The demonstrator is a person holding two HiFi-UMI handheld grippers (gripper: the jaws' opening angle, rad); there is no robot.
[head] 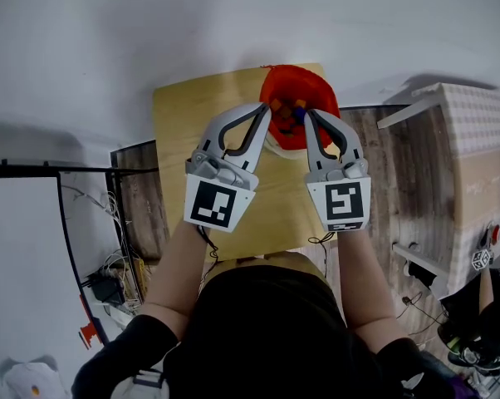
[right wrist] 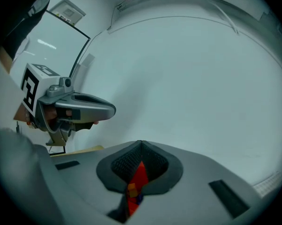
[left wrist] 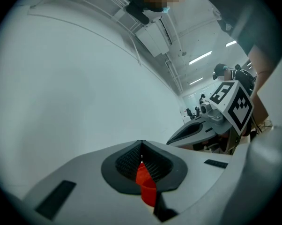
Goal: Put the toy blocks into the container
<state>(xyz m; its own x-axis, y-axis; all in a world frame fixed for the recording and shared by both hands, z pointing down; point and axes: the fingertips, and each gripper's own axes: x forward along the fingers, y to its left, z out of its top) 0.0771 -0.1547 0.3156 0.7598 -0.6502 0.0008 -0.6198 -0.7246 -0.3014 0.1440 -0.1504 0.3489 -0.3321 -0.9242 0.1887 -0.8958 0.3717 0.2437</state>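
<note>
A red container (head: 318,91) stands at the far edge of a small wooden table (head: 183,123), with several toy blocks (head: 288,113) in orange and blue inside it. Both grippers hover at its near rim. My left gripper (head: 267,111) is shut and empty, its tips at the container's left side. My right gripper (head: 310,115) is shut and empty at the right side. In the left gripper view the closed pads (left wrist: 131,161) show only a slit of the red container (left wrist: 146,184) below. In the right gripper view the red container (right wrist: 140,172) and blocks (right wrist: 131,189) show through the slit.
A tall checkered-topped box (head: 474,165) stands to the right of the table on wood flooring. A white panel (head: 26,256) and loose cables (head: 109,283) lie at the left. Another person (head: 482,306) is at the lower right. A pale wall lies beyond the table.
</note>
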